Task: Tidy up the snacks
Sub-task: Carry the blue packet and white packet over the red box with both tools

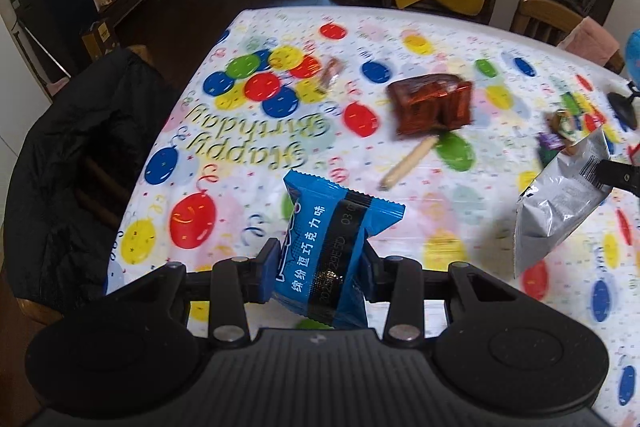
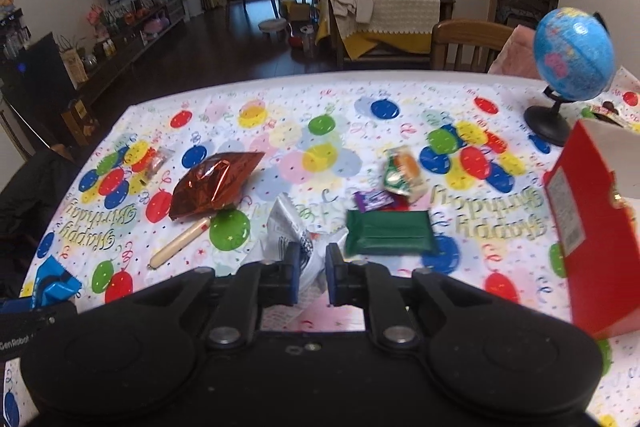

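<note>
My left gripper (image 1: 320, 267) is shut on a blue snack packet (image 1: 332, 227) and holds it above the table's near left part; the packet also shows in the right wrist view (image 2: 54, 285). My right gripper (image 2: 311, 275) is shut on a silver-white snack bag (image 2: 294, 235), which hangs in the air at the right of the left wrist view (image 1: 560, 199). On the balloon tablecloth (image 2: 280, 131) lie a shiny red-brown bag (image 2: 214, 185), a beige stick (image 2: 180, 245), a green packet (image 2: 388, 233), a small purple packet (image 2: 374, 199) and a green-orange packet (image 2: 404, 175).
A red box (image 2: 592, 227) with an open top stands at the right. A blue globe (image 2: 574, 55) on a black stand is behind it. A small orange wrapper (image 2: 156, 161) lies far left. A chair with a black jacket (image 1: 72, 163) is at the left table edge.
</note>
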The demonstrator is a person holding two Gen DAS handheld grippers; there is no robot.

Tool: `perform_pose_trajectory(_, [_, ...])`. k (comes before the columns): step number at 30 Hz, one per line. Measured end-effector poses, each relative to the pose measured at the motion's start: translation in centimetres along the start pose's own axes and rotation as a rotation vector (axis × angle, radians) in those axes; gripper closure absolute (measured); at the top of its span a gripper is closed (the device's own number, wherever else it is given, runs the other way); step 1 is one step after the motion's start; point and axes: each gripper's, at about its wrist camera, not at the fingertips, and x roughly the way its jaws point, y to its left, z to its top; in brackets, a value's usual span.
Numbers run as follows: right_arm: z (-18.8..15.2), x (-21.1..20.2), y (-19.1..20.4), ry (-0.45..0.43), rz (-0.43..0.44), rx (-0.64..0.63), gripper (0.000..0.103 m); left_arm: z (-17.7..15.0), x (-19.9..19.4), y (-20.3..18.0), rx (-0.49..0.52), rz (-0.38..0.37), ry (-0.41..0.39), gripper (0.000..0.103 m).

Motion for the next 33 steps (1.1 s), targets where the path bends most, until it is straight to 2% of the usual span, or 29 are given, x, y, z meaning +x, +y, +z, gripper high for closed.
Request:
perform_pose_trajectory(11, [-0.1,-5.4,-5.4,-0.049,0.008,0.012,0.092,0.1,-4.0,-6.9,0.054,-0.054,-0.04,0.064])
perform_pose_trajectory(33, [0.6,-13.3,-19.4,-0.145,-0.077,0.089,0.092,1.7,-9.3,-24.4,0.228,-0.191,-0.143,0.064])
